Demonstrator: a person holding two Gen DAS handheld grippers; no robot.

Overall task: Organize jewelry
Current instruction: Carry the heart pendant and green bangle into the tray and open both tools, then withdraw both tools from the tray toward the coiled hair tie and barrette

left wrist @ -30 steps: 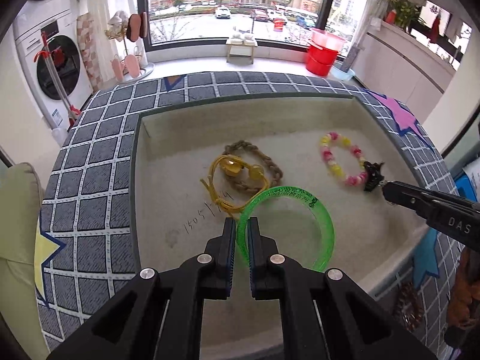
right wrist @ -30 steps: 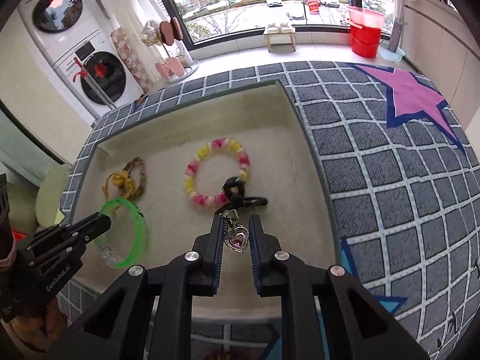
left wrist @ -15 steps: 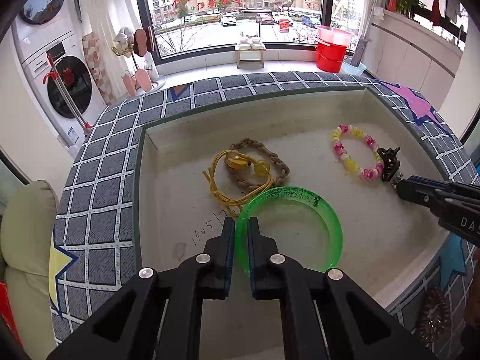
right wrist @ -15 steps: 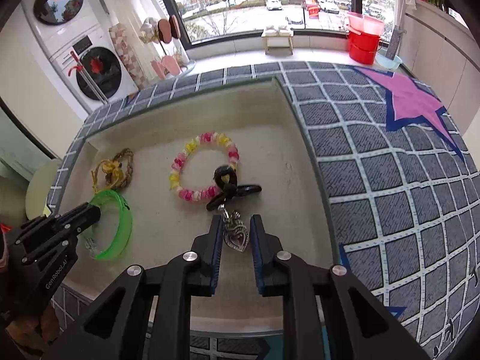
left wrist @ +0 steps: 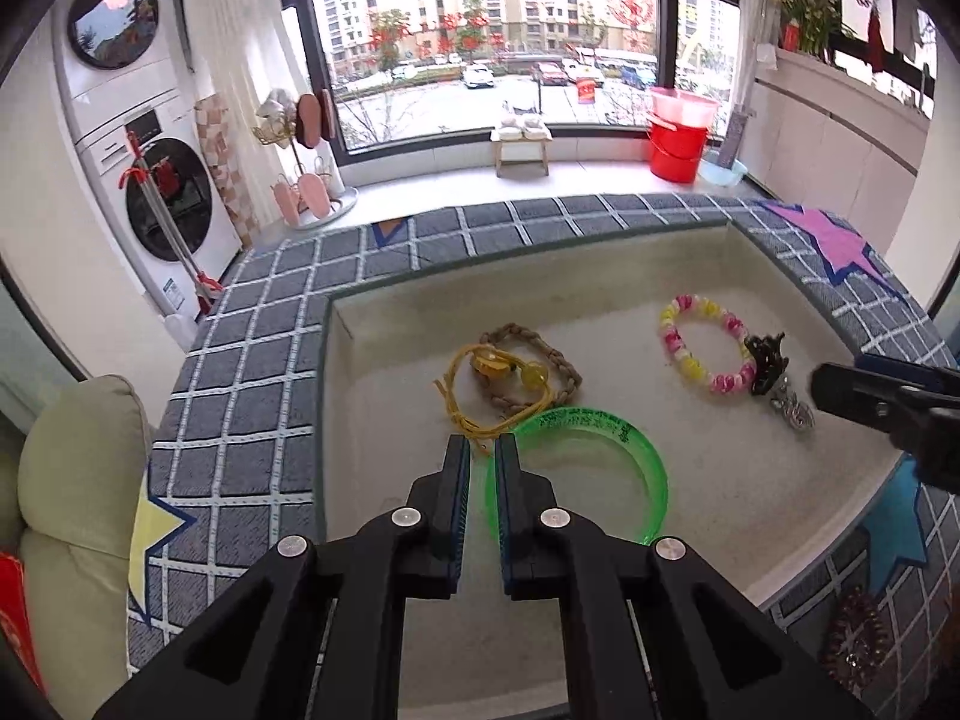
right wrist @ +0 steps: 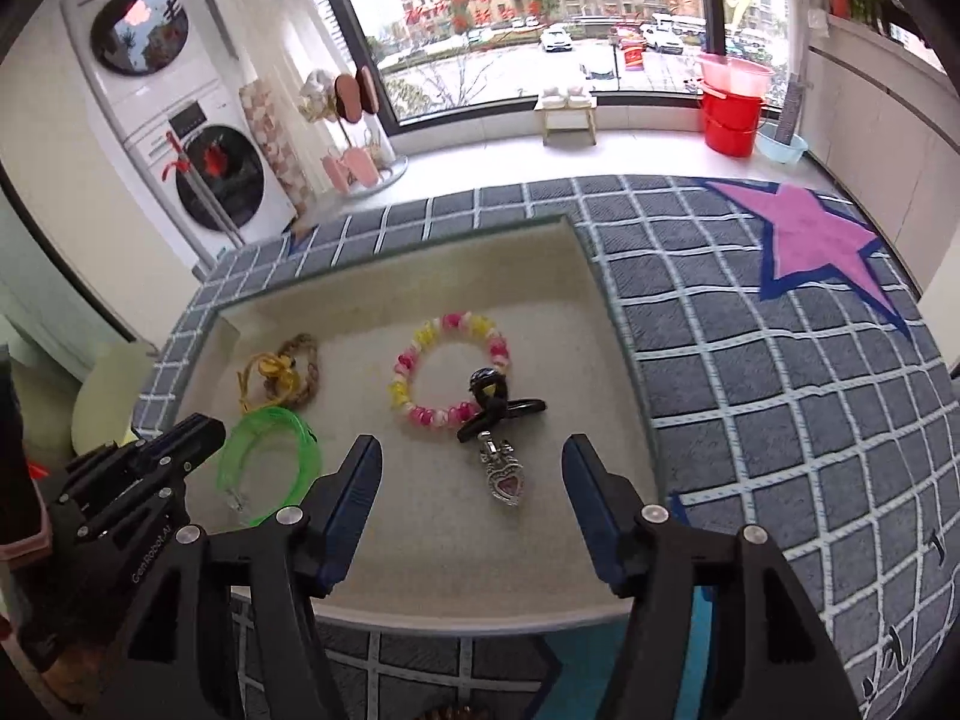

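**Heart pendant set down; green bangle beside narrow tongs**

The silver heart-shaped pendant with a pink stone point(right wrist: 506, 480) lies flat on the beige floor of the shallow recessed tray point(right wrist: 420, 276), its top hooked to a black ribbon-like clasp point(right wrist: 493, 402) that touches the pink, yellow and white beaded bracelet point(right wrist: 450, 372). It looks small, hard and light, with a smooth metal face that could slip from flat pads; the safer hold seems to be across the narrow link above the heart, or on the black clasp, which is bulkier and likely less slick. The beads sit on what is probably elastic, so that ring would sag if lifted by one side.

The right tongs point(right wrist: 471, 480) have just been opening and now stand wide apart on either side of the pendant, with nothing pressed between them.

Further left, the translucent green plastic bangle point(left wrist: 600, 450) lies in the tray, stiff and light, best taken across its thin wall. The left tongs point(left wrist: 482, 468) are drawn nearly together; the bangle's rim runs along the right pad, not visibly pinched. Behind it lie a yellow cord point(left wrist: 480, 396) and a brown braided loop point(left wrist: 540, 360), both soft. Grey checked fabric point(right wrist: 750, 360) surrounds the tray.
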